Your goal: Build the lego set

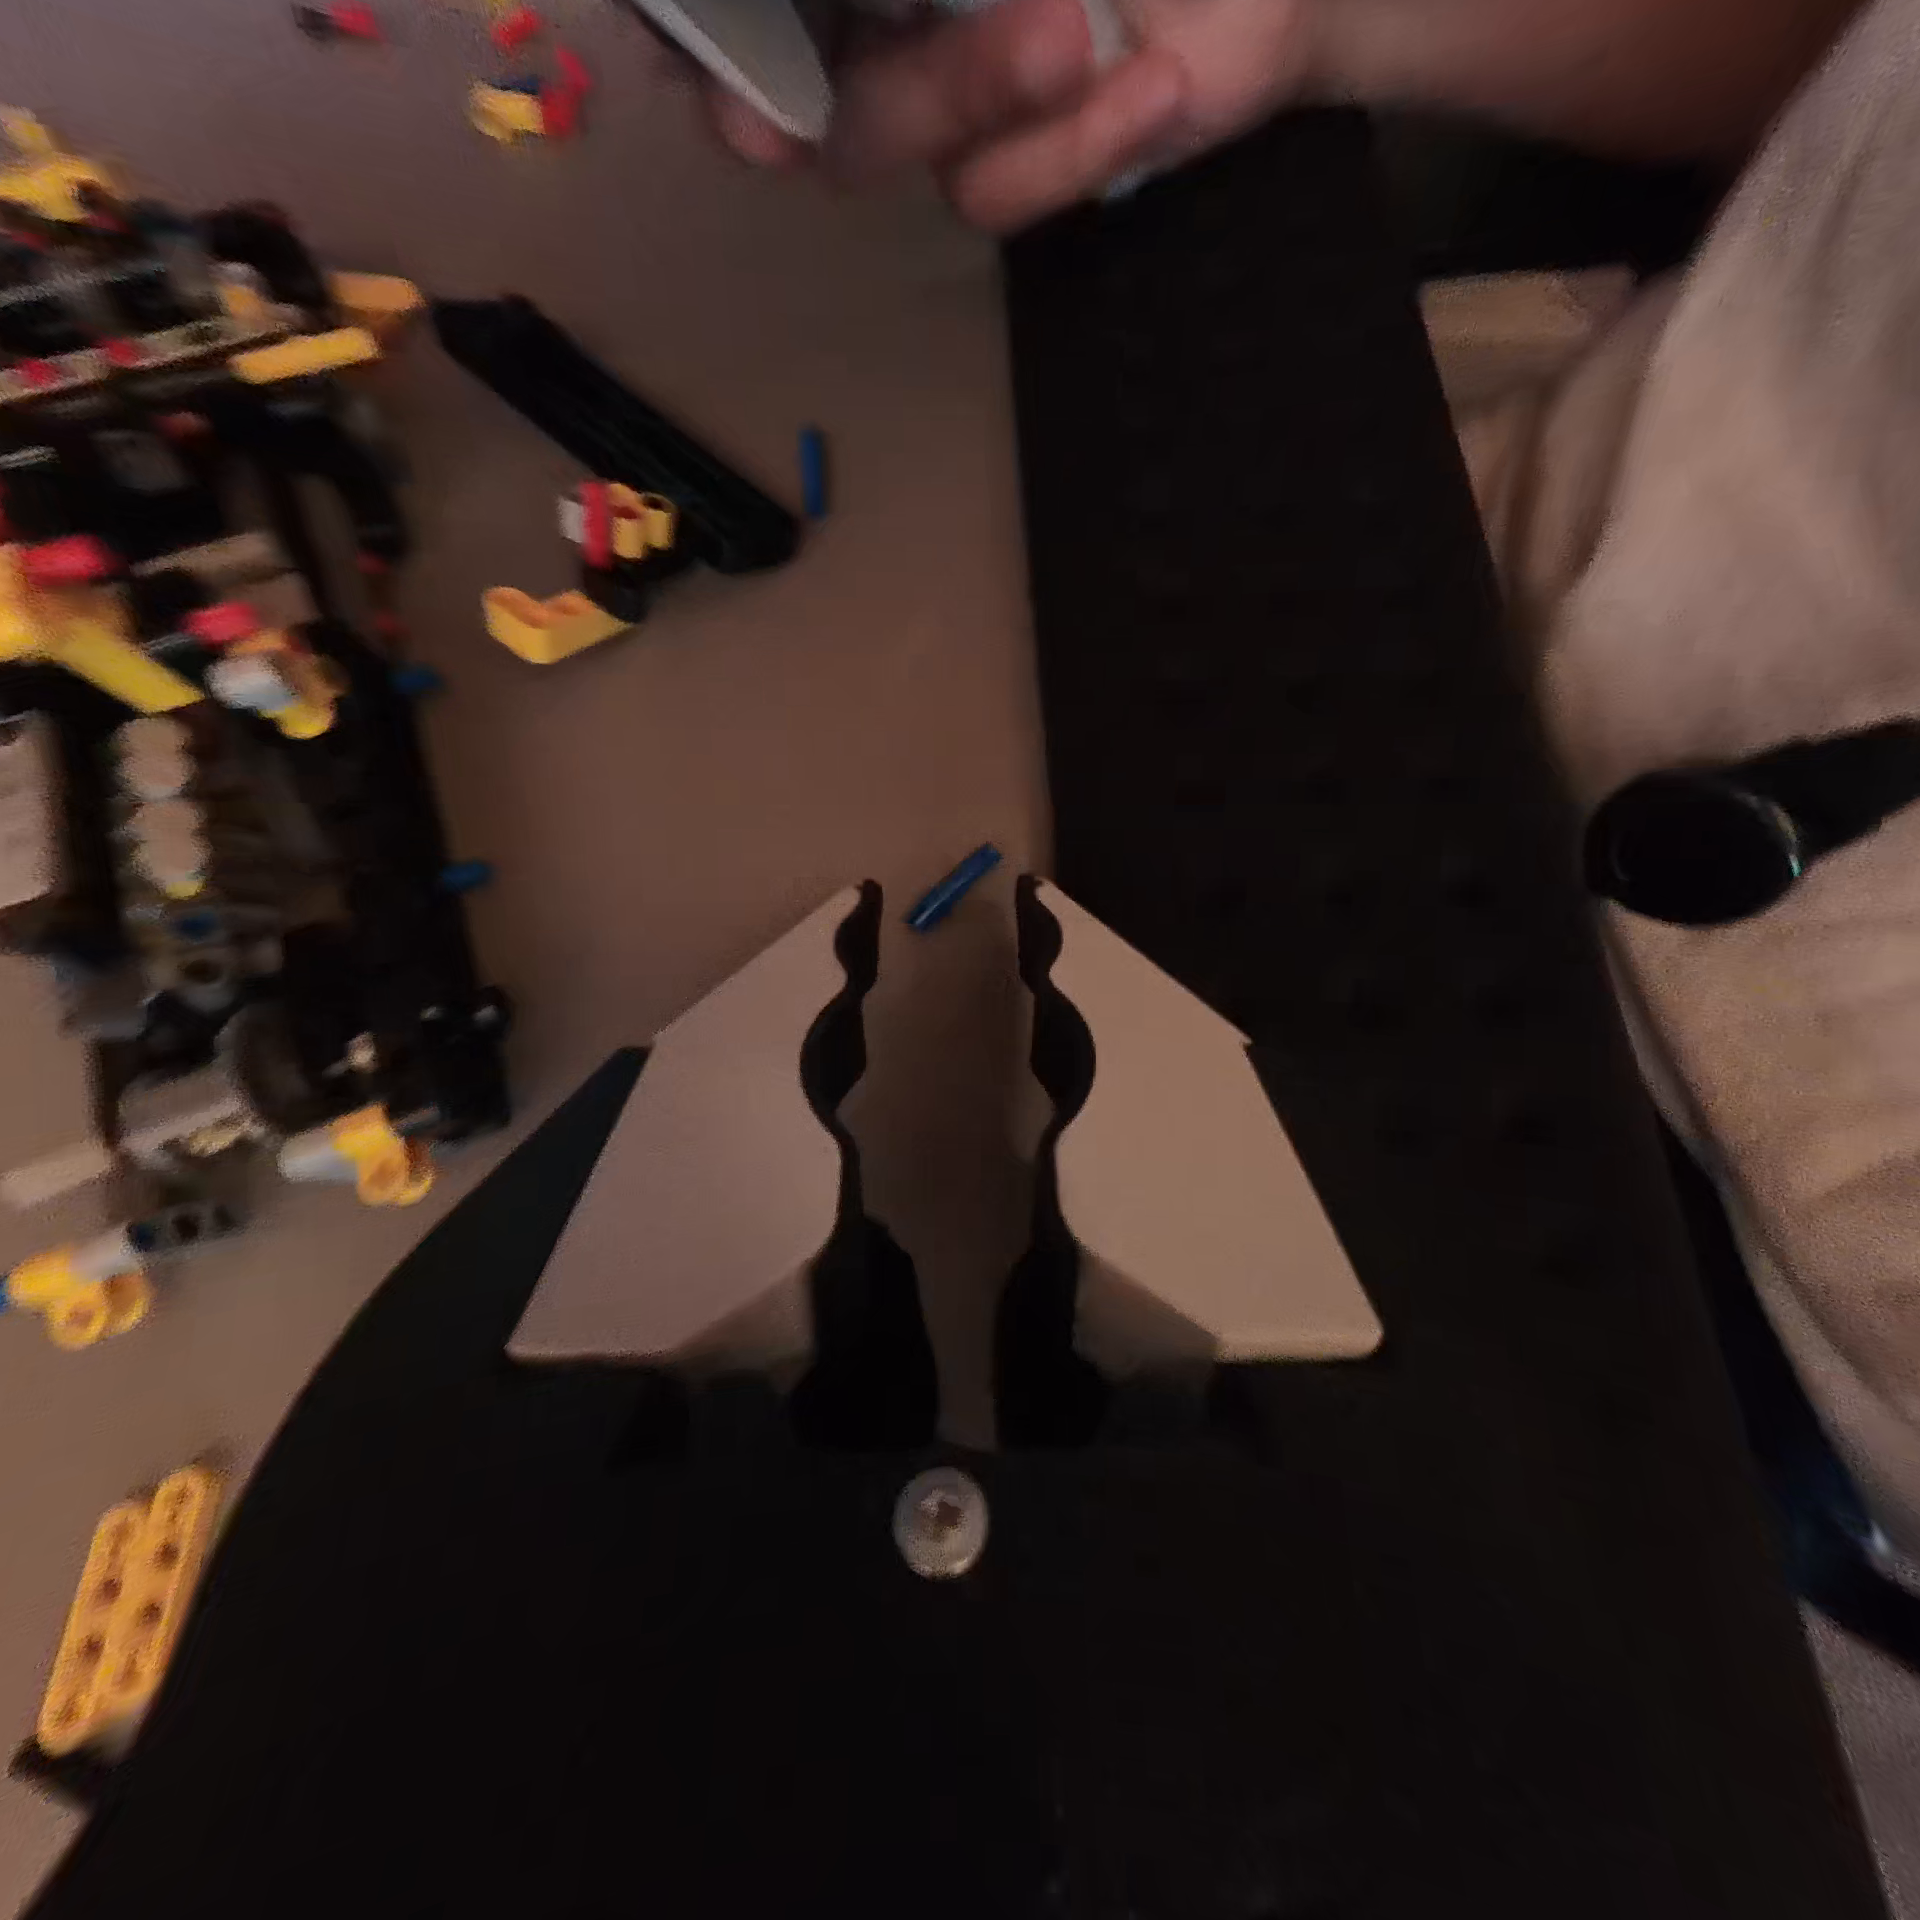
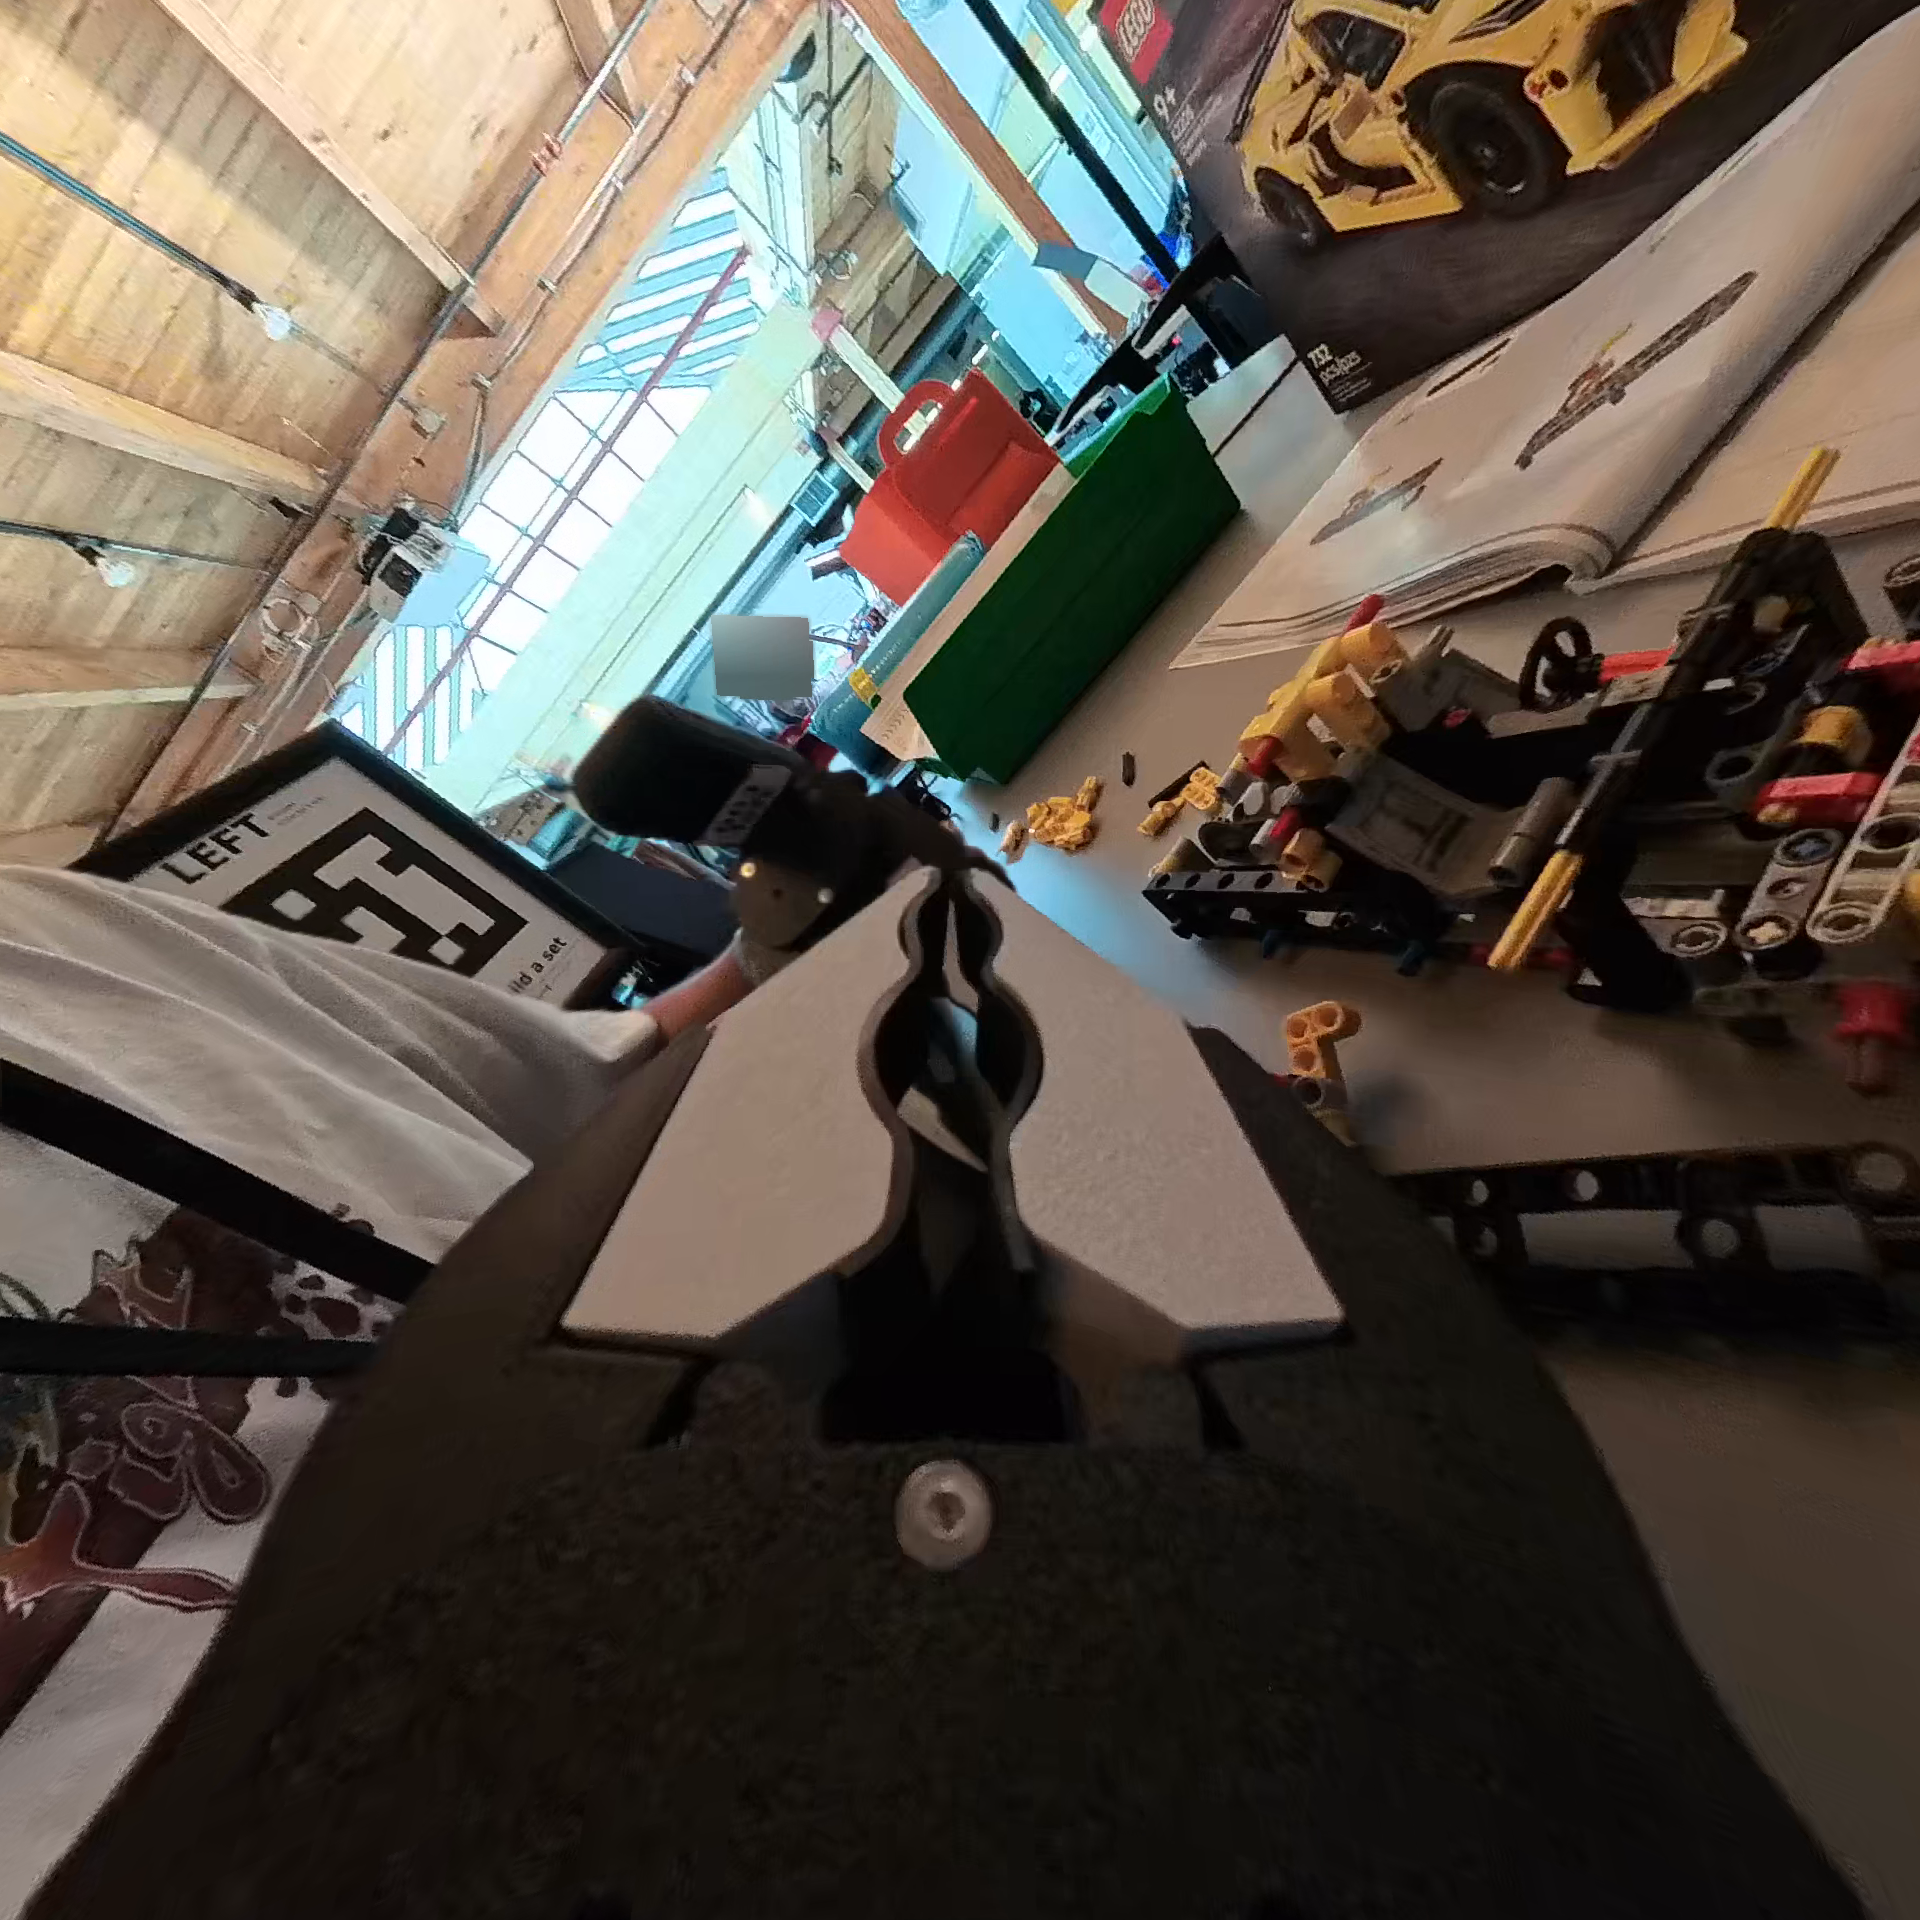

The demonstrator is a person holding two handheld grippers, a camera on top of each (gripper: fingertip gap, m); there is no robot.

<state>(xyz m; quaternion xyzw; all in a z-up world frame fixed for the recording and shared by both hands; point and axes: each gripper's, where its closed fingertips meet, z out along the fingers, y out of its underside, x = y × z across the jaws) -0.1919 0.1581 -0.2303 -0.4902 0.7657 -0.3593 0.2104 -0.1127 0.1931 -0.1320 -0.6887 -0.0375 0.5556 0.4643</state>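
In the left wrist view, which is blurred, my left gripper is open and empty, low over the table. A small blue pin lies on the table just between its fingertips. The part-built black, yellow and red model stands to the left. It also shows in the right wrist view. My right gripper is held tilted above the table. Its jaws stand almost together with only a thin wavy gap, and I cannot make out anything between them.
A black panel, a second blue pin and loose yellow pieces lie near the model. A hand is at the top. A long black beam, the open booklet, the set box and a green bin are on the table. Across from one pair of fingers to the other is roughly 12 cm.
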